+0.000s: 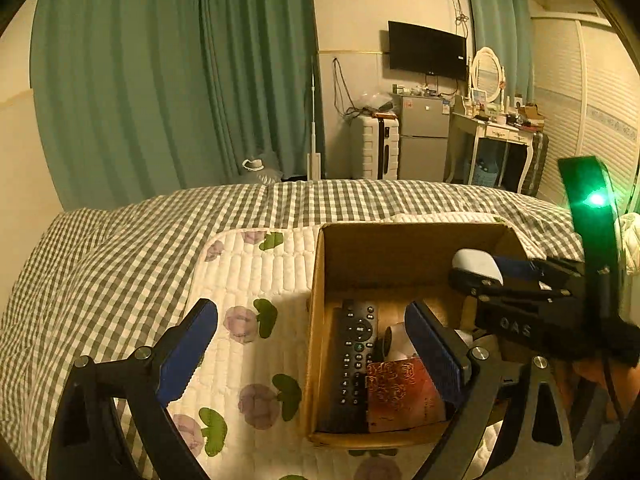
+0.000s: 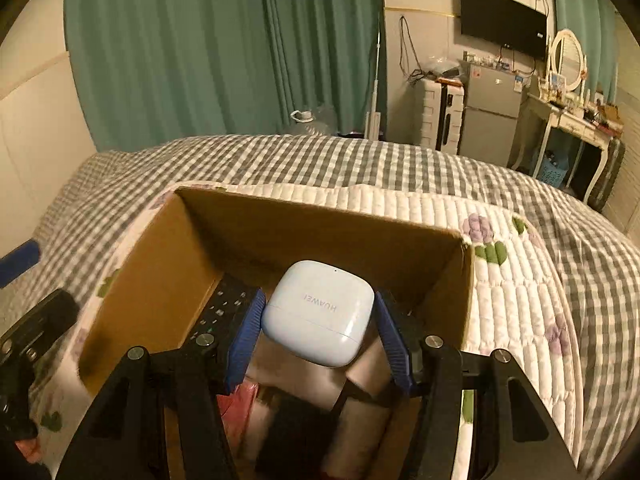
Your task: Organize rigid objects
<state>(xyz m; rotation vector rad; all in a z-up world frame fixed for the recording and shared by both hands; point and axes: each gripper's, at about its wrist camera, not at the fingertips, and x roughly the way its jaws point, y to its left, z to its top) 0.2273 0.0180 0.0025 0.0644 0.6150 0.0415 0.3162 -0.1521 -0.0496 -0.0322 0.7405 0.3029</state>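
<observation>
The right hand-held gripper [image 2: 319, 330] is clamped on a white earbud case [image 2: 319, 312], one blue pad on each side, and holds it above the open box [image 2: 156, 276] that stands on the bed [image 2: 320, 160]. In the box a black remote [image 1: 356, 356] lies along the left wall, with a red booklet [image 1: 402, 394] and a small white item just right of it. To do this step well, I would lower the case into the free right part of the box, near the floor, before opening the jaws, so it does not drop onto the remote. The left hand-held gripper [image 1: 316, 352] is wide apart and empty, its right finger over the box and its left finger outside it; it should keep away from the box wall.
</observation>
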